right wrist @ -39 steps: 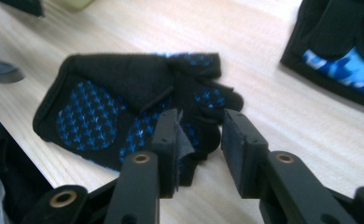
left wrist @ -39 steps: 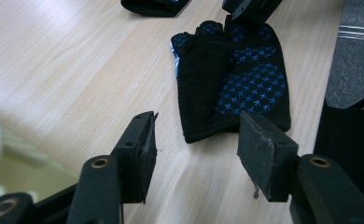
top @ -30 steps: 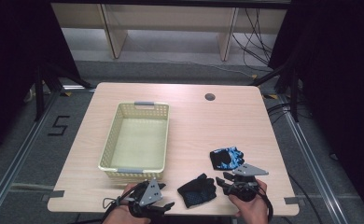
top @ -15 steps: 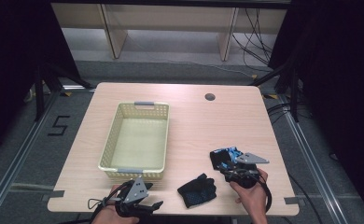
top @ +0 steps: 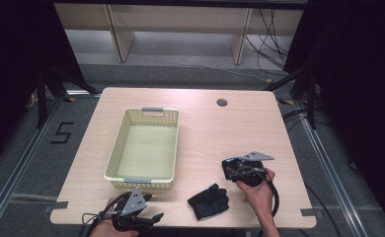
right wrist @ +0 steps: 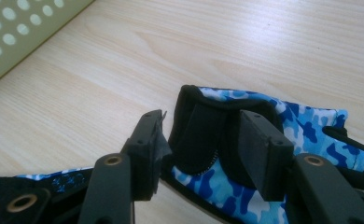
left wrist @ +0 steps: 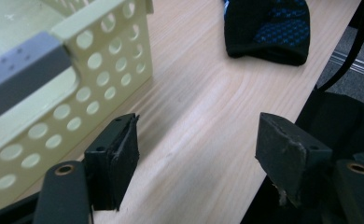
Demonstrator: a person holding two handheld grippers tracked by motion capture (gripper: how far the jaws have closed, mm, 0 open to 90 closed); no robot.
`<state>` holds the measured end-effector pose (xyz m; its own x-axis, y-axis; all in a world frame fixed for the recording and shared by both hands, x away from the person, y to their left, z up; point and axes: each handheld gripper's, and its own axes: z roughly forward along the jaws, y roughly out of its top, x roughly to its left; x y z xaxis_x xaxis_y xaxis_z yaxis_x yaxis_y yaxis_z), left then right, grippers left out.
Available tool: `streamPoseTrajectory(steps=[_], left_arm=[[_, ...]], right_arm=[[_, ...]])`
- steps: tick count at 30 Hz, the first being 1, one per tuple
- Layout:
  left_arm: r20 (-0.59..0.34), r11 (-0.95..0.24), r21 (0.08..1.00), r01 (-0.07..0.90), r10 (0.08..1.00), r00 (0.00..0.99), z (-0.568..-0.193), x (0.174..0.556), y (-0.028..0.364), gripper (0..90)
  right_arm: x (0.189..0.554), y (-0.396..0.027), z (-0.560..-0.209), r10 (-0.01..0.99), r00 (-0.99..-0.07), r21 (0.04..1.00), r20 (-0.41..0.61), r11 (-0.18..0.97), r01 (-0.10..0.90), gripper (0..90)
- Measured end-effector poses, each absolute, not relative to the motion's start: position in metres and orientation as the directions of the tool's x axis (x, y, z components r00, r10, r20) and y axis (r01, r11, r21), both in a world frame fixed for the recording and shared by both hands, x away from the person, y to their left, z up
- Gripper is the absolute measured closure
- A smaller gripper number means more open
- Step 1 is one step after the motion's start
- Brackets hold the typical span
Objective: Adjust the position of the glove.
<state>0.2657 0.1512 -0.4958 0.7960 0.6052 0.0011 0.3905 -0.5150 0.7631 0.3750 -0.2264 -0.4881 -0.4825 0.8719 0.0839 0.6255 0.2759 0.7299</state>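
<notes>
Blue camouflage glove flat on table, cuff toward right gripper, fingers pointing away.

The basket is pale yellow, its walls dotted with round holes, with grey handles. One glove wears blue, white and black camouflage; the other glove is black with fine blue dots. The bench is light wood grain.

Open tabletop right of the basket; black glove near the front edge
</notes>
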Motion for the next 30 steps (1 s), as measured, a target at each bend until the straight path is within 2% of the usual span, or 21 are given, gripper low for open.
streamPoseTrajectory(steps=[7,8,9,11,12,16,17,22,25,26,30], left_arm=[[-0.012,-0.516,0.764,0.388,0.589,0.808,-0.496,0.262,0.152,28.0],[-0.003,-0.516,0.767,0.381,0.592,0.806,-0.497,0.262,0.152,27.9],[-0.002,-0.517,0.766,0.382,0.592,0.806,-0.497,0.262,0.152,27.8],[-0.036,-0.489,0.77,0.41,0.608,0.793,-0.498,0.261,0.15,27.9],[-0.001,-0.521,0.761,0.388,0.596,0.803,-0.497,0.263,0.152,27.8],[0.005,-0.531,0.755,0.385,0.591,0.807,-0.498,0.263,0.152,27.8],[-0.028,-0.501,0.762,0.411,0.609,0.793,-0.499,0.261,0.15,27.7],[-0.008,-0.522,0.757,0.392,0.593,0.805,-0.499,0.262,0.149,27.4],[-0.042,-0.49,0.765,0.419,0.61,0.791,-0.501,0.261,0.147,27.4],[-0.01,-0.517,0.755,0.403,0.606,0.796,-0.5,0.262,0.149,27.4],[-0.039,-0.486,0.769,0.415,0.613,0.789,-0.5,0.261,0.147,27.6]], right_arm=[[0.38,-0.219,-0.489,0.886,-0.453,0.696,0.1,0.263,0.668,51.2],[0.384,-0.22,-0.492,0.877,-0.477,0.704,0.055,0.305,0.642,51.2],[0.383,-0.217,-0.491,0.89,-0.447,0.678,0.094,0.271,0.683,51.2],[0.384,-0.216,-0.492,0.889,-0.45,0.672,0.082,0.284,0.684,51.3],[0.385,-0.216,-0.493,0.891,-0.447,0.67,0.078,0.284,0.685,51.3],[0.389,-0.216,-0.496,0.888,-0.45,0.66,0.089,0.286,0.694,51.3],[0.389,-0.215,-0.496,0.894,-0.44,0.659,0.078,0.285,0.696,51.3],[0.391,-0.215,-0.499,0.888,-0.459,0.654,0.034,0.328,0.682,52.9],[0.392,-0.215,-0.499,0.897,-0.439,0.64,0.055,0.306,0.705,54.8],[0.392,-0.216,-0.5,0.897,-0.441,0.64,0.045,0.313,0.702,55.2],[0.393,-0.216,-0.5,0.898,-0.435,0.642,0.062,0.298,0.706,55.6]])
